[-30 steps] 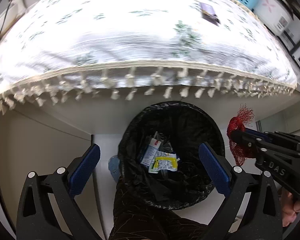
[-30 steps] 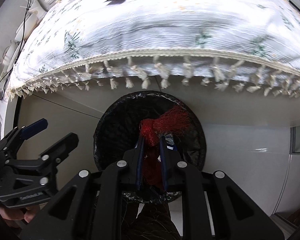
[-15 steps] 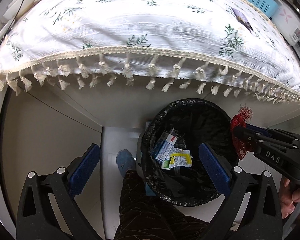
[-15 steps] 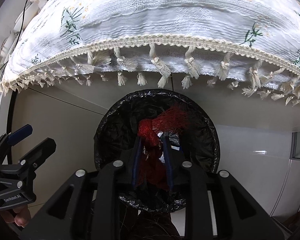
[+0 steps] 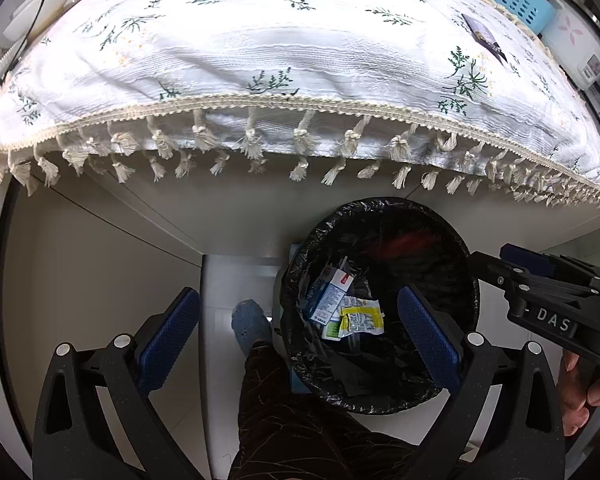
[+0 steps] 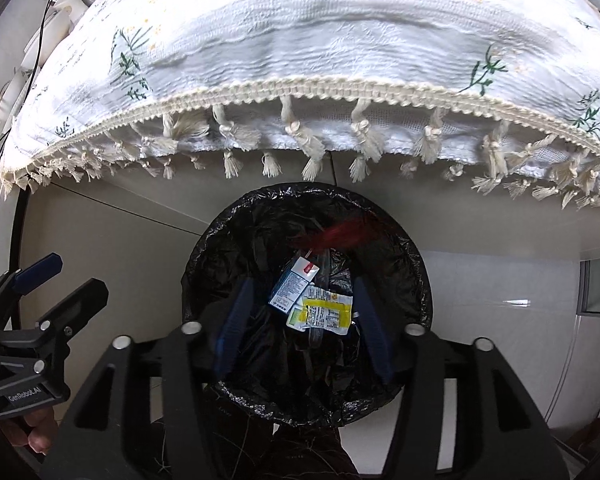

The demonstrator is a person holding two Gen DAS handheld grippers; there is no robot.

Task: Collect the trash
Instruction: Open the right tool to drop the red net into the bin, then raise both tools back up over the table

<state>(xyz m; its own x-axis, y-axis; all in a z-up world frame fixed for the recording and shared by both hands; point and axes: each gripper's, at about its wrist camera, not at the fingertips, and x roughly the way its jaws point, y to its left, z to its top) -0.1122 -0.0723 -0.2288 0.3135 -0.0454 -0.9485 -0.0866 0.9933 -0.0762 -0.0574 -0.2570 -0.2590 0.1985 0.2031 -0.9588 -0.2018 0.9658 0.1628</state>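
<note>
A red mesh net (image 6: 342, 233), blurred mid-fall, drops toward the black plastic-lined round trash bin (image 6: 204, 280) standing on the floor below the edge of a table draped in a white floral tablecloth with cream tassels (image 6: 300, 60). The right gripper (image 6: 302, 322) hangs directly over the bin's mouth with its blue-padded fingers spread wide and nothing between them, a position that appears chosen so the released net lands inside rather than on the pale floor. At the bottom of the liner lie a blue-and-white small carton (image 6: 290, 288) and a yellow-and-white crumpled wrapper (image 6: 324, 314), touching each other. The left gripper (image 5: 298, 336) is also opened wide and empty, held to the bin's left side near the person's blue slipper (image 5: 249, 325), seemingly kept clear of the drop. On the tablecloth's far right a dark flat rectangular packet (image 5: 483, 37) lies flat, and it may be the next piece to collect. The bin sits close to the table edge, likely for a short carry.
</note>
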